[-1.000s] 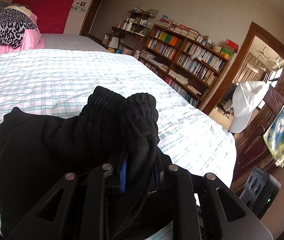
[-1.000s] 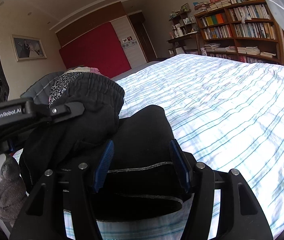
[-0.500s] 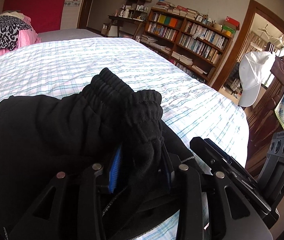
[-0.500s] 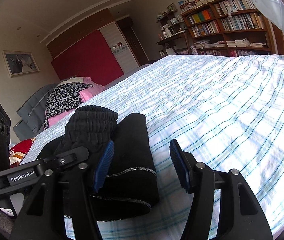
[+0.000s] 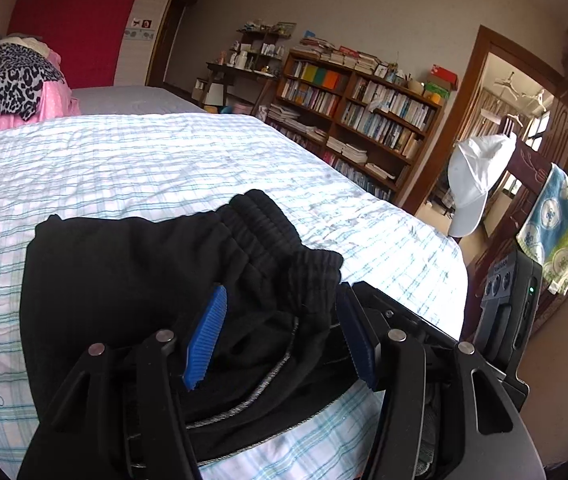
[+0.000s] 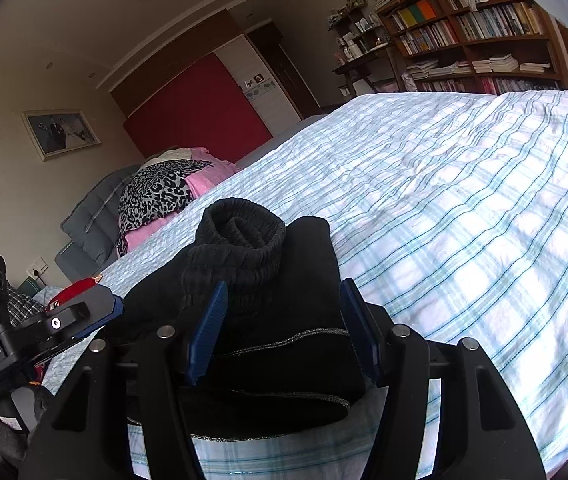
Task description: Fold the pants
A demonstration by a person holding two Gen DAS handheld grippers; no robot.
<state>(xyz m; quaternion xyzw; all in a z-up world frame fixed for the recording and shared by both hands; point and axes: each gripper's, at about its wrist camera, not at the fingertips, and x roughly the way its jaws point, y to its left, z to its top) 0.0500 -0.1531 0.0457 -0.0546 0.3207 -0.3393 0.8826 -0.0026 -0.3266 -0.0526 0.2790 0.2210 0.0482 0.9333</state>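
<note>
The black pants [image 5: 124, 280] lie folded in a thick bundle at the near edge of the bed, ribbed waistband [image 5: 260, 224] on top. My left gripper [image 5: 280, 336] is open, its blue pads spread on either side of a ribbed cuff [image 5: 312, 280], not pinching it. In the right wrist view the pants [image 6: 304, 352] lie between the spread pads of my open right gripper [image 6: 284, 332], with the rolled ribbed band [image 6: 244, 240] just ahead. The right gripper's body [image 5: 508, 312] shows at the left view's right edge.
The bed [image 6: 464, 220] has a white and teal checked sheet. A leopard-print cloth on pink bedding [image 5: 8, 80] lies at the head. Bookshelves [image 5: 364, 120] stand behind. A chair with a white cap [image 5: 472, 184] and towel [image 5: 560, 232] stands beside the bed.
My left gripper has opened and let go of the ribbed cuff, which has dropped onto the bundle. My right gripper stays open and has moved closer over the pants.
</note>
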